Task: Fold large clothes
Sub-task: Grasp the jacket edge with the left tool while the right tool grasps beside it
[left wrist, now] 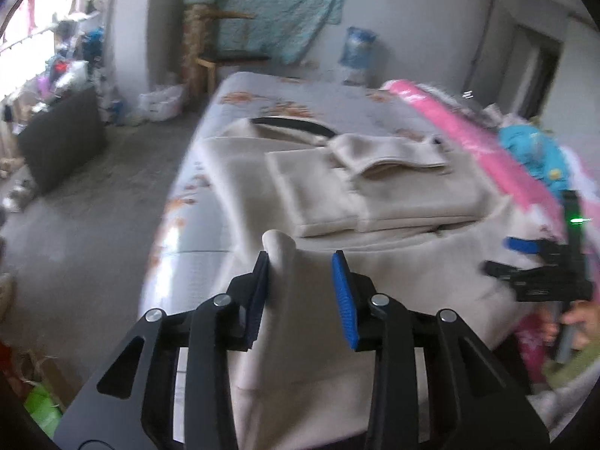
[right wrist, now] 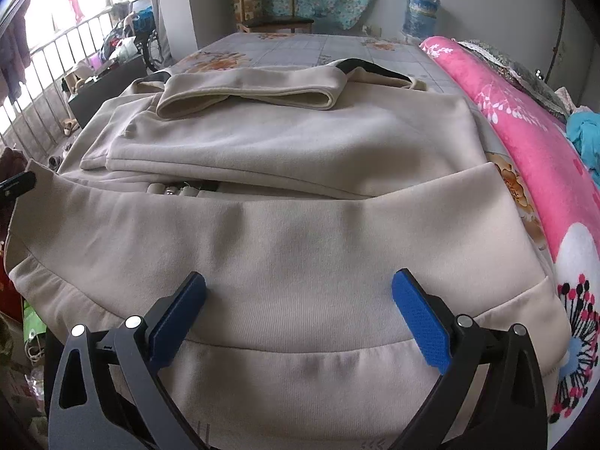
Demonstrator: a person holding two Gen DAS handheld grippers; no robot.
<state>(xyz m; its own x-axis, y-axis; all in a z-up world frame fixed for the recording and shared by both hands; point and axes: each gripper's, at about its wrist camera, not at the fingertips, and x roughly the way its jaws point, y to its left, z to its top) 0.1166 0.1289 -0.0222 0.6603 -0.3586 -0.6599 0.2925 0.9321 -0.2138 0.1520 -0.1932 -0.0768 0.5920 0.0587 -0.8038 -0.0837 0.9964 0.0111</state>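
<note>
That beige sweatshirt (right wrist: 300, 247) is spread across the bed (right wrist: 300, 48) with its sleeves (right wrist: 247, 97) already folded in over the chest, and the hem end hangs toward you at the near edge. It looks like thick fleecy knit, so I'd guess it's soft, floppy and a bit heavy for its size; not slippery, not fragile, but it'll sag and drag if you lift from one point. Your left claw (left wrist: 300, 292) has a raised pinch of the hem corner between its pads; only the left pad clearly touches cloth, so it isn't clamped yet. Your right claw (right wrist: 300, 311) sits wide apart over the hem band, gripping nothing. I'd take both bottom corners on the ribbed band, where the fabric is doubled and won't stretch. No brand, label or readable writing anywhere that I can spot; the pink blanket (right wrist: 525, 142) has only a flower print.
</note>
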